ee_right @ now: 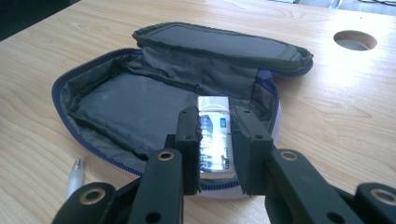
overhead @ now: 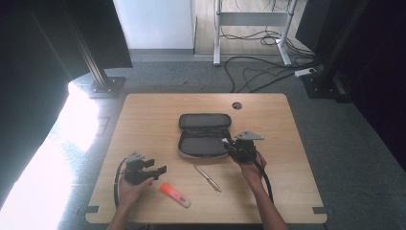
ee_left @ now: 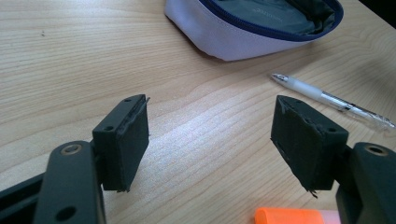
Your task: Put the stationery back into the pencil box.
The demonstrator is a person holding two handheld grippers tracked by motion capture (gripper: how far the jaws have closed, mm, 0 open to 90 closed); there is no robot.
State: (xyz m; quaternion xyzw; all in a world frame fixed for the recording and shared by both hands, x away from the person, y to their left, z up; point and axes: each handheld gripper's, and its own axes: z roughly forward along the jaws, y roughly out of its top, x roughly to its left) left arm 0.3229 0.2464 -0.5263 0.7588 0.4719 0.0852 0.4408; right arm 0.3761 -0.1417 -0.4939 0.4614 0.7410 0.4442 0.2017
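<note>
From above, the right gripper [overhead: 229, 143] squeezes an eraser [overhead: 225, 141] at the open pencil case [overhead: 203, 135]. A pen [overhead: 207, 178] and an orange marker [overhead: 174, 195] lie nearby. Left gripper view: left gripper [ee_left: 210, 140] jaws wide apart over bare table [ee_left: 70, 60]. Right gripper view: eraser above the case's edge.

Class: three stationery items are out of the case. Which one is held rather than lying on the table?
The eraser: the right hand-held gripper clamps it above the open case. The pen and the orange highlighter lie on the table.
</note>
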